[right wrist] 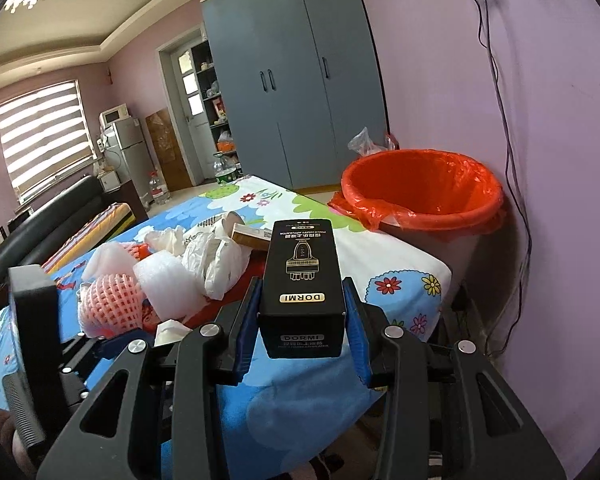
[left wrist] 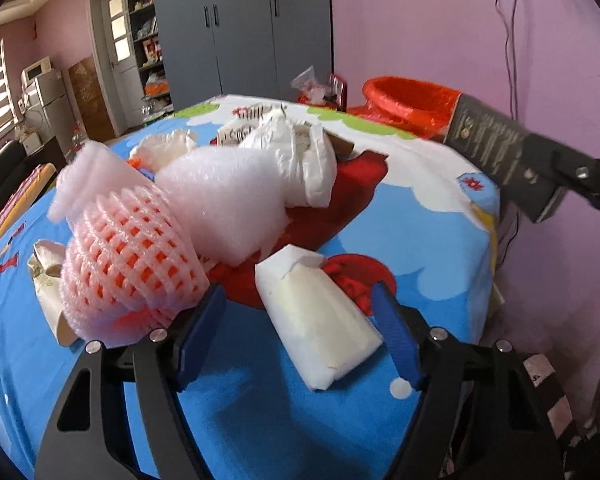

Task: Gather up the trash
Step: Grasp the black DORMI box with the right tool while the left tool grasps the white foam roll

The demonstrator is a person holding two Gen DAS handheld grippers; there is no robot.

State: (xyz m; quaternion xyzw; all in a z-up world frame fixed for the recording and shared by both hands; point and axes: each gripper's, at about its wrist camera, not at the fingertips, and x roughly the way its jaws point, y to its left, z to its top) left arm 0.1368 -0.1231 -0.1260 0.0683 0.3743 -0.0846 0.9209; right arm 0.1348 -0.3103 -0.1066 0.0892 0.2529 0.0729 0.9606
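My right gripper [right wrist: 302,300] is shut on a black DORMI box [right wrist: 300,276] and holds it above the bed, short of the red-lined trash bin [right wrist: 420,192]; the box also shows in the left wrist view [left wrist: 500,152]. My left gripper [left wrist: 300,300] is open and empty, its blue fingers on either side of a white foam packet [left wrist: 320,320] lying on the cartoon bedsheet [left wrist: 420,240]. A pink foam fruit net [left wrist: 128,264], white bubble wrap [left wrist: 228,200] and crumpled white plastic bags [left wrist: 300,156] lie beyond it.
The bin [left wrist: 408,100] stands off the bed's far right corner by the purple wall. A brown box [right wrist: 250,236] and paper roll lie among the trash. A black sofa [right wrist: 44,216] is at left, a grey wardrobe [right wrist: 296,80] behind.
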